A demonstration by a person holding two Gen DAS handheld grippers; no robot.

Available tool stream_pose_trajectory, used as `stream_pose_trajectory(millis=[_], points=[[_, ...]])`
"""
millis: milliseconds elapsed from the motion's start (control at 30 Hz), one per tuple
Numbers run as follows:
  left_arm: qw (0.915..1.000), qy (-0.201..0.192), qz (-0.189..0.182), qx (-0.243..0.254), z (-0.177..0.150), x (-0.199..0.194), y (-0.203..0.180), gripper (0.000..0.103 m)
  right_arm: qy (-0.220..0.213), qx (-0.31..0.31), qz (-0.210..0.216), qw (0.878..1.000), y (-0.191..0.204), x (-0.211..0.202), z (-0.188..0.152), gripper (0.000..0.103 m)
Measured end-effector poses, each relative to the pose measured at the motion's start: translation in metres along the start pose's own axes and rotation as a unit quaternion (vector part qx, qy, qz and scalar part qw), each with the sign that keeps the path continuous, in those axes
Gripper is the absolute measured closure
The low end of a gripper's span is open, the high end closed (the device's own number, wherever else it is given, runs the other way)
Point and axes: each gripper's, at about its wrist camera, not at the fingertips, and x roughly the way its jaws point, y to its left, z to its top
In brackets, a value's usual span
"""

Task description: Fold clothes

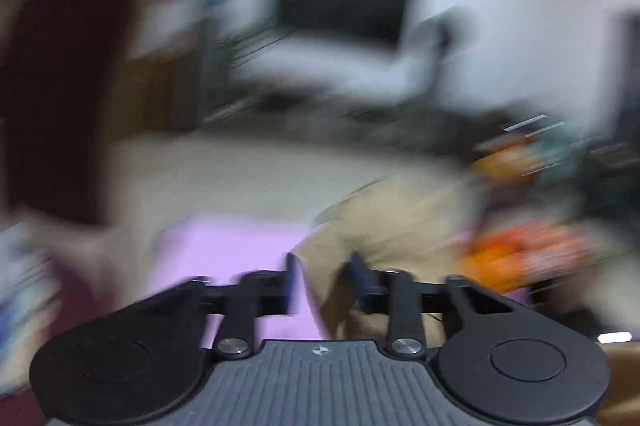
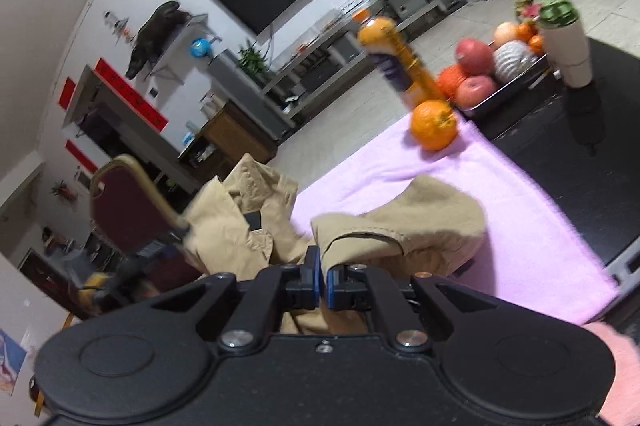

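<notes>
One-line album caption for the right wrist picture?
Right gripper pinches tan garment on a pink cloth, an orange beyond.

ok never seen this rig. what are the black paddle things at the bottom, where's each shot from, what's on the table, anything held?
No robot arm here: a person holds a two-finger gripper in each hand, with a fisheye camera on each looking along its fingers. The black parts at the bottom are the gripper bodies.

The blurred picture is the left gripper; its jaws stand apart with nothing clearly pinched.

The sharp picture is the right gripper, shut on the tan garment.

That garment lies crumpled on a pink cloth over a dark table. Farther back: an orange, an orange bottle, a fruit tray and a cup.
</notes>
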Motion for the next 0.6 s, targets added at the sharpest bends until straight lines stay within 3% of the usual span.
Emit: stream_pose_trajectory(millis=[167, 233, 300, 367, 467, 567, 600], points=[[0.9910, 0.084, 0.062, -0.083, -0.048, 0.001, 0.069, 0.065, 0.050, -0.003, -0.006, 0.999, 0.003, 0.046, -0.009, 0.099], [0.9887, 0.110, 0.036, -0.095, -0.064, -0.004, 0.064, 0.062, 0.053, -0.009, -0.007, 0.999, 0.005, 0.053, -0.008, 0.099], [0.9870, 0.138, 0.009, -0.083, -0.077, -0.004, 0.045, 0.044, 0.051, -0.018, -0.009, 0.998, 0.009, 0.054, -0.007, 0.099], [0.9846, 0.161, -0.002, -0.069, -0.087, 0.002, 0.021, 0.033, 0.051, -0.020, -0.008, 0.998, 0.010, 0.053, -0.006, 0.099], [0.9817, 0.187, -0.005, -0.038, -0.100, 0.016, -0.020, 0.030, 0.052, -0.016, -0.007, 0.999, 0.007, 0.050, -0.006, 0.099], [0.9820, 0.179, 0.049, 0.035, -0.116, 0.028, -0.046, 0.030, 0.053, -0.013, -0.006, 0.998, 0.003, 0.048, -0.006, 0.099], [0.9791, 0.191, 0.061, 0.032, -0.120, 0.033, -0.042, 0.047, 0.053, -0.011, -0.006, 0.998, 0.002, 0.047, -0.006, 0.099]])
